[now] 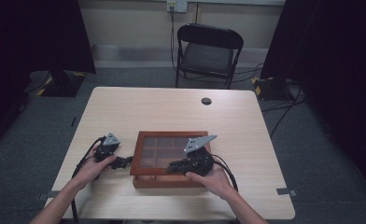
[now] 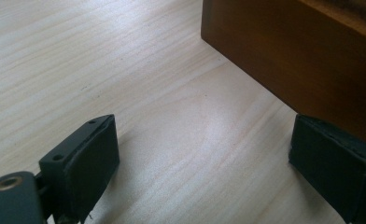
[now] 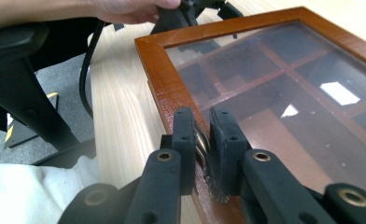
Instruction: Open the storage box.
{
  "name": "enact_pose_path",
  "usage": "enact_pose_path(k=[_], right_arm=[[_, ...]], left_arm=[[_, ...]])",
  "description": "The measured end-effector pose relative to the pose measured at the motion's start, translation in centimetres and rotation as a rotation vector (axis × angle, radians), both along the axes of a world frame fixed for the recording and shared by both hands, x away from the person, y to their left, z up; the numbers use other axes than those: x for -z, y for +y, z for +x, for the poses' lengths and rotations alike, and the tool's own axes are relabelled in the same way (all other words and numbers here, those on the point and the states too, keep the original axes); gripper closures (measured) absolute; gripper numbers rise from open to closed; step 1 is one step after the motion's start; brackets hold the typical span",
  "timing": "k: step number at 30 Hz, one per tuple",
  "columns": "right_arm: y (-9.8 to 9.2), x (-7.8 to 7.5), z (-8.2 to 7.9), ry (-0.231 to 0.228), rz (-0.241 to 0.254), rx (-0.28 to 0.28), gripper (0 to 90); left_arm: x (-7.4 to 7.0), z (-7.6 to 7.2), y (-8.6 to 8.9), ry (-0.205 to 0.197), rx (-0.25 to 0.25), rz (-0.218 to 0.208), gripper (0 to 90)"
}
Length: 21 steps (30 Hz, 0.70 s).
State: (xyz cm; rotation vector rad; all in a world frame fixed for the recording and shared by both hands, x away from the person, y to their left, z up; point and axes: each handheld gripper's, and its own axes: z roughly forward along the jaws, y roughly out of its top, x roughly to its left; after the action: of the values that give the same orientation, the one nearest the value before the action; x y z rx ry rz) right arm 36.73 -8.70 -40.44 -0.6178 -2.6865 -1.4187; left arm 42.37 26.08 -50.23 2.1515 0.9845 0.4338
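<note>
Box (image 1: 171,179) knob (image 3: 202,144) sits pinched between the right gripper (image 3: 202,126) fingers; left gripper (image 2: 197,158) fingers gape wide, one touching its side.

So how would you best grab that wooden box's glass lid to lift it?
By the small metal knob on the lid's near frame edge, coming from the person's side. It sticks up from the flat frame, and the right gripper is already shut on it. The left gripper is open beside the box.
</note>
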Motion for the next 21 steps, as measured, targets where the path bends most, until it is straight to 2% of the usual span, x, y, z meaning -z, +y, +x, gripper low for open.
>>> enact_pose_path(k=[7, 21], right_arm=[[-0.1, -0.9, 0.5, -0.001, 0.021, -0.009, 81.7], [-0.1, -2.6, 1.1, -0.022, 0.029, -0.006, 81.8]], left_arm=[[0.0, 0.0, 0.0, 0.0, 0.0, -0.001, 7.8], [0.0, 0.0, 0.0, -0.001, 0.0, -0.001, 7.7]])
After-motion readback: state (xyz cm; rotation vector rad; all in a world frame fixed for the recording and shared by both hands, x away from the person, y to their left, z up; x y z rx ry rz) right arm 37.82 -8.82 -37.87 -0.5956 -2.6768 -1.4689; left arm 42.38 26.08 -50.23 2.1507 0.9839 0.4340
